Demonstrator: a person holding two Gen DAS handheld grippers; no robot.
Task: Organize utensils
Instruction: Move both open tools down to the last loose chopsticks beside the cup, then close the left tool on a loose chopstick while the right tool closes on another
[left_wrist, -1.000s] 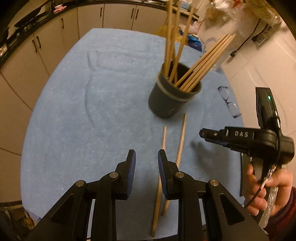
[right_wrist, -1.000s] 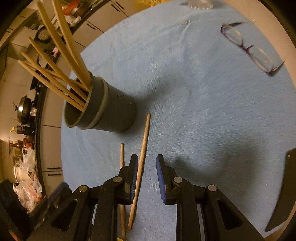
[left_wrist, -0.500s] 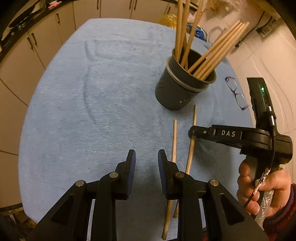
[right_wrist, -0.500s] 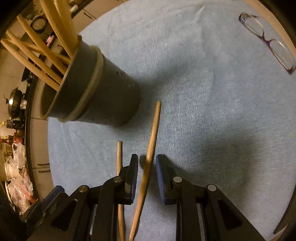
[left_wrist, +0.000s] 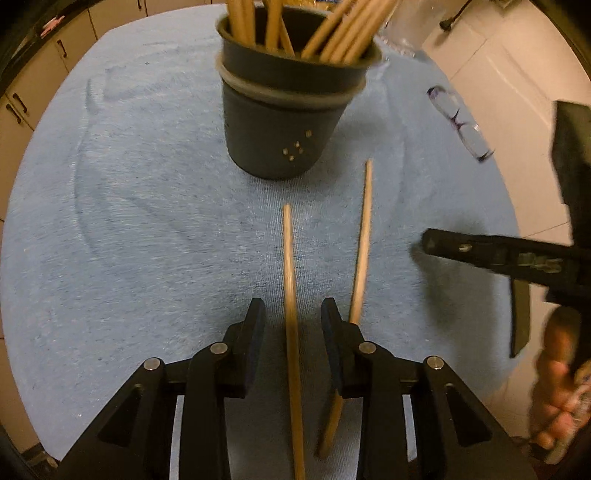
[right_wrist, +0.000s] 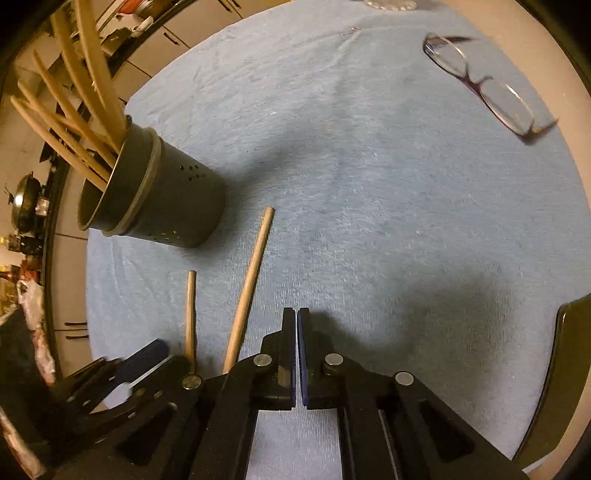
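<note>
- Most of the job looks done: a dark holder (left_wrist: 291, 107) stands upright at the far middle of the desk (left_wrist: 129, 229) with a good bundle of wooden sticks (left_wrist: 332, 29) already leaning out of its mouth.
- Two sticks are left lying flat on the blue cloth, just near of the holder and roughly side by side, pointing toward it.
- The left gripper (left_wrist: 293, 325) has its jaws open, one on each side of the left-hand loose stick (left_wrist: 289, 266); they do not appear to be touching it yet. My guess is that this one is about to be picked up.
- The right-hand loose stick (left_wrist: 364, 236) lies just beside the first, its near end passing under the left gripper's right jaw.
- The right gripper (right_wrist: 296, 332) has its jaws pressed together with nothing between them, and it sits just right of the longer stick.
- So I judge two pickups and two drops into the holder are left.
- The surface is a blue towel-like cloth covering the desk; a pair of glasses (right_wrist: 484, 85) lies at the far right, well apart from the sticks.
- Around it, pale kitchen cabinets (left_wrist: 22, 96) run along the far left, with a pot (right_wrist: 27, 199) on a dark counter.
</note>
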